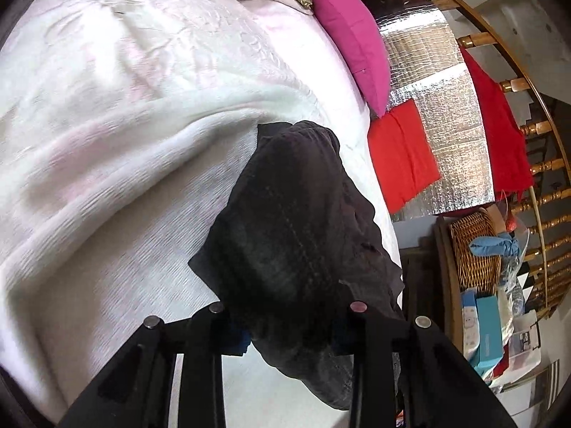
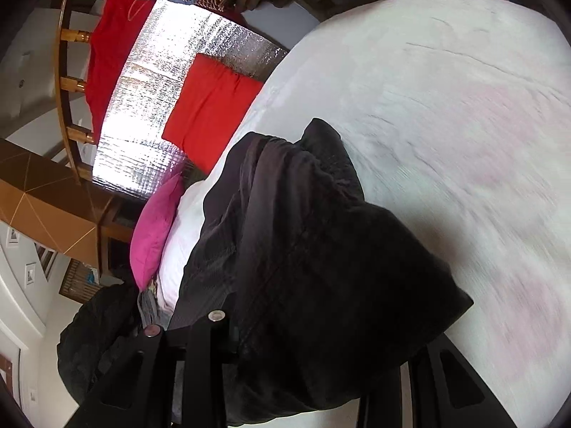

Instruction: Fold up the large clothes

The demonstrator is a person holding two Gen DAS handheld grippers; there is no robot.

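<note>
1. both sets of fingers are clamped on the same dark garment [image 1: 296,235]: left gripper [image 1: 289,339] has a bunch of it between its pads, right gripper [image 2: 310,356] likewise. the garment hangs bunched off the fingers, over the bed [image 1: 107,142], lifted clear at the held end.
2. risk: the grip is on a wad, not a clean edge. layers can slip out unevenly, so the fold lands crooked.
3. risk: the cloth drapes over both cameras' view, so the pads themselves are mostly hidden. i can't tell how deep either bite is; a shallow one drops a corner.
4. risk: the bed cover is loose and ridged; dragging the garment low could snag it or pull it along.
5. around: pink pillow [image 1: 353,39] and red cushion [image 1: 399,153] at the bed edge, foil sheet [image 1: 439,107] behind, wicker basket [image 1: 474,249] and boxes past the edge.
6. nothing sits on the open part of the bed; only the pillow side is tight.
</note>
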